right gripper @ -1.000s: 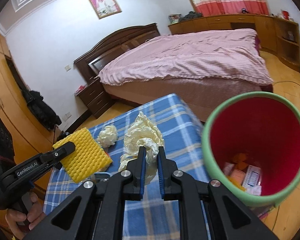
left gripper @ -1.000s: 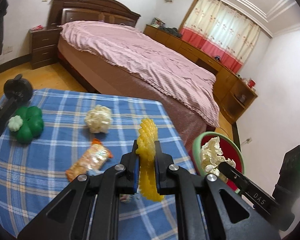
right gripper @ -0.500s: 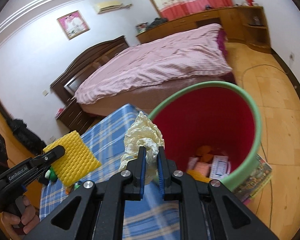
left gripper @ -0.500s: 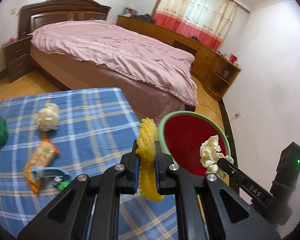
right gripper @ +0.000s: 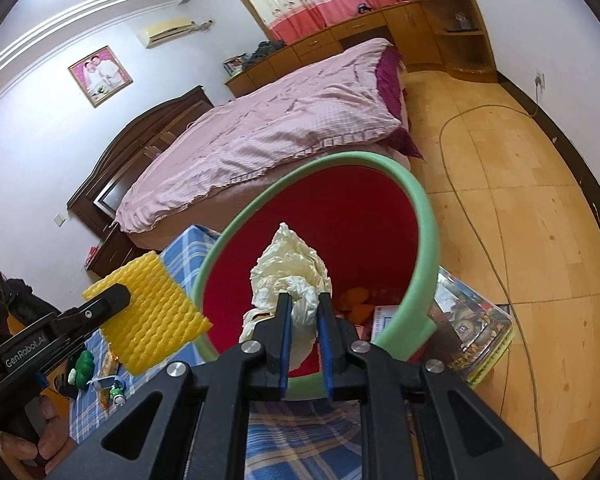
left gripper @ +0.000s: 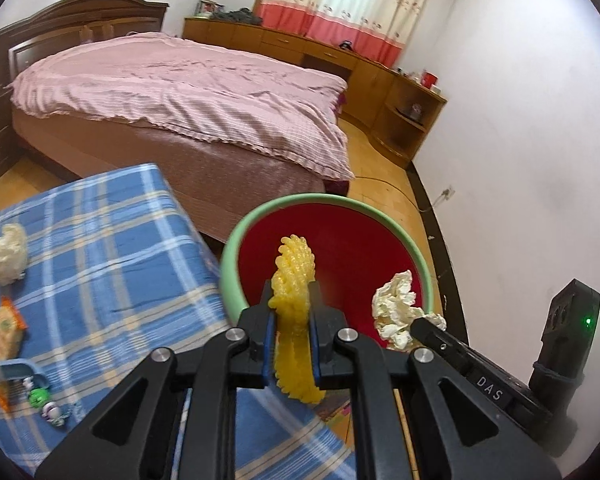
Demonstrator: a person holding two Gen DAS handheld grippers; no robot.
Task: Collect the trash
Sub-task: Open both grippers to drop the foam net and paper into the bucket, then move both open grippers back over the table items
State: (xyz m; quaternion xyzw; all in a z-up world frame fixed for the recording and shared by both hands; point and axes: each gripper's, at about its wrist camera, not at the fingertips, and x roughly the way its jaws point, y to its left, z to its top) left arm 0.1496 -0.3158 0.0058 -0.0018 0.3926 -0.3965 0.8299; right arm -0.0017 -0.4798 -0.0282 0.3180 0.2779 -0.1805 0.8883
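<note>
Both grippers over the red bin (left gripper: 340, 248), each loaded.

Left gripper (left gripper: 291, 304): jaws clamped tight on the yellow foam net (left gripper: 294, 280), held above the bin's near-left rim. Right gripper (right gripper: 303, 312): jaws have just been opening slightly, pads still pinching the crumpled cream bag (right gripper: 290, 268) over the bin mouth.

The bin (left gripper: 420, 256) stands on the floor between table (left gripper: 112, 240) and wall, bed (left gripper: 180, 92) behind.

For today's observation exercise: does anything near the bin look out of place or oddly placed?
Yes. A stack of magazines lies on the floor, wedged against or under the red bin, an odd spot for them. On the table, a crumpled paper ball and a snack wrapper lie loose.
</note>
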